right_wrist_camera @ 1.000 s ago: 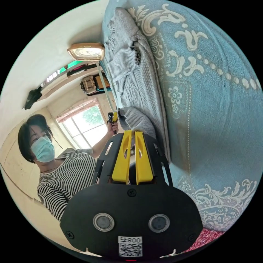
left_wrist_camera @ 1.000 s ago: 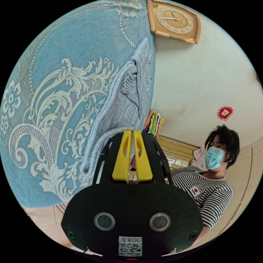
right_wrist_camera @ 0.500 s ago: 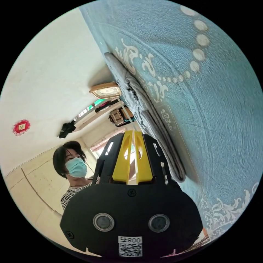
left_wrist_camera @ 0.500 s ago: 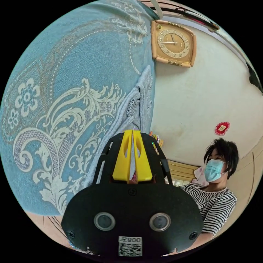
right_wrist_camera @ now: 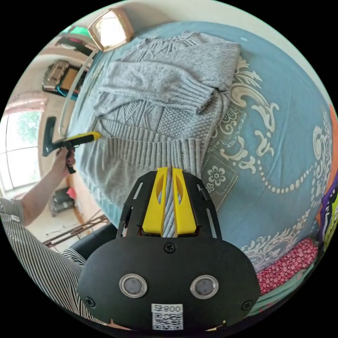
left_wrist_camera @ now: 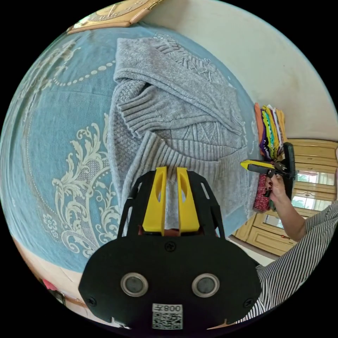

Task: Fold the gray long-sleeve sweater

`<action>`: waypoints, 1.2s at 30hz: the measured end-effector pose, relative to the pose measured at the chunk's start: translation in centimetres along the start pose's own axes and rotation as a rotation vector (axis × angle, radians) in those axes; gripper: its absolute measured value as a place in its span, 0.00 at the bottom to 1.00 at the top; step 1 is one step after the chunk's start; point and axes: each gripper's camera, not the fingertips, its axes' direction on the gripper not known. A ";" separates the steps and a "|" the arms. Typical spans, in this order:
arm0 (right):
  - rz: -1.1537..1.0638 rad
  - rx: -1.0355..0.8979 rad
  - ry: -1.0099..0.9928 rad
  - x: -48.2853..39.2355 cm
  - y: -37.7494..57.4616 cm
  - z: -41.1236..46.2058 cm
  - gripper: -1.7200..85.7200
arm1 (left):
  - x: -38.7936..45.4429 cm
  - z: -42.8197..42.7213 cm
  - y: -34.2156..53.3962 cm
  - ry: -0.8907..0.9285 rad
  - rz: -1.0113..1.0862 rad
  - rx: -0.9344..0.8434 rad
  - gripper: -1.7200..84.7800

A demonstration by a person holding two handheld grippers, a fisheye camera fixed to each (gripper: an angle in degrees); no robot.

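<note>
On the blue patterned bedspread [left_wrist_camera: 52, 141] I have the gray sweater [left_wrist_camera: 169, 116], sleeves crossed, its ribbed hem pinched in both my left gripper [left_wrist_camera: 170, 169] and right gripper [right_wrist_camera: 166, 169], so next, I judge, the hem must fold up toward the collar.

I am seeing the gray sweater [left_wrist_camera: 176, 116] as thick, matt knit: ribbed hem and cuff, cable and seed-stitch panels, slightly fuzzy. It is lying on a blue bedspread [left_wrist_camera: 60, 141] of soft woven cloth with pale raised scrollwork. The left gripper [left_wrist_camera: 171, 172] and right gripper [right_wrist_camera: 167, 172] are showing smooth yellow plastic jaws on matt black plastic bodies. The clock [right_wrist_camera: 111, 24] frame is looking glossy, tan. The cabinet [left_wrist_camera: 310, 169] is reading as varnished yellow wood. The striped sleeve [right_wrist_camera: 31, 246] is looking like thin cotton cloth.
</note>
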 end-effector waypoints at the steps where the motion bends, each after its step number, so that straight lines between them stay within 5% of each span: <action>1: -0.020 0.017 0.030 -0.9 -0.4 0.1 0.03 | 0.2 -0.3 -0.1 -0.006 0.000 0.001 0.07; 17: 0.002 0.180 -0.029 -3.1 -3.2 -5.4 0.02 | 1.7 -10.8 -0.1 0.125 -0.089 0.208 0.04; 36: 0.041 0.123 -0.104 -2.5 -6.8 -3.3 0.03 | 0.1 -15.2 2.1 -0.004 -0.187 0.203 0.10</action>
